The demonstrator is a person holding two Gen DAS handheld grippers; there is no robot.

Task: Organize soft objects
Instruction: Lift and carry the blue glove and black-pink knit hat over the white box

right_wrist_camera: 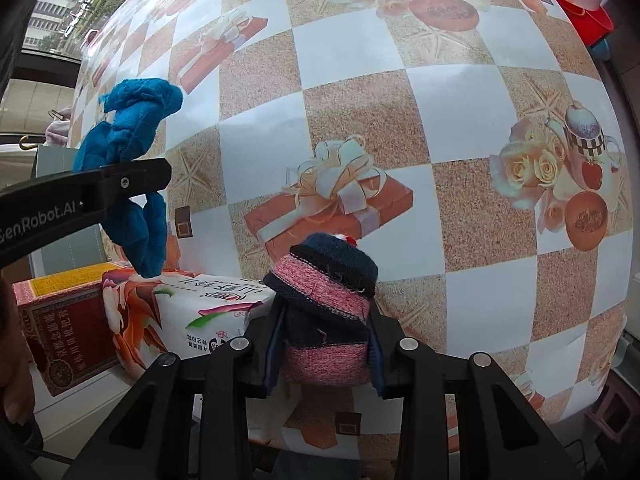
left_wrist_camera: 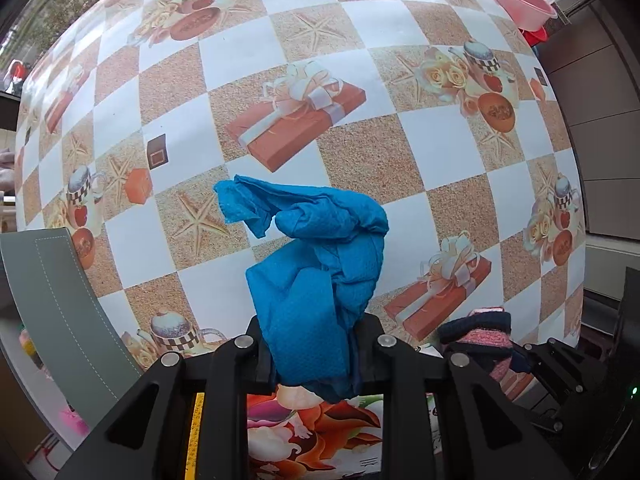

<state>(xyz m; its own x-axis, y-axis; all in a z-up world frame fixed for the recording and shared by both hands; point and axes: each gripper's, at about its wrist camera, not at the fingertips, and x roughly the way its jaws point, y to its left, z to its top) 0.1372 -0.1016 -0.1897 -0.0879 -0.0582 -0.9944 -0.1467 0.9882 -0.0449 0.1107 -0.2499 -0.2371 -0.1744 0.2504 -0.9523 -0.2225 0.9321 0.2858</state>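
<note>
My left gripper pinches the blue cloth; right gripper clamps the knit sock. Cloth dangles loosely, so I might snag the tissue pack or lose it.

Left tool points straight down with its jaws clamped tight on a blue cloth hanging clear of the desk, right tool tilts steeply down, jaws pinched on a pink-and-navy knit piece.
</note>
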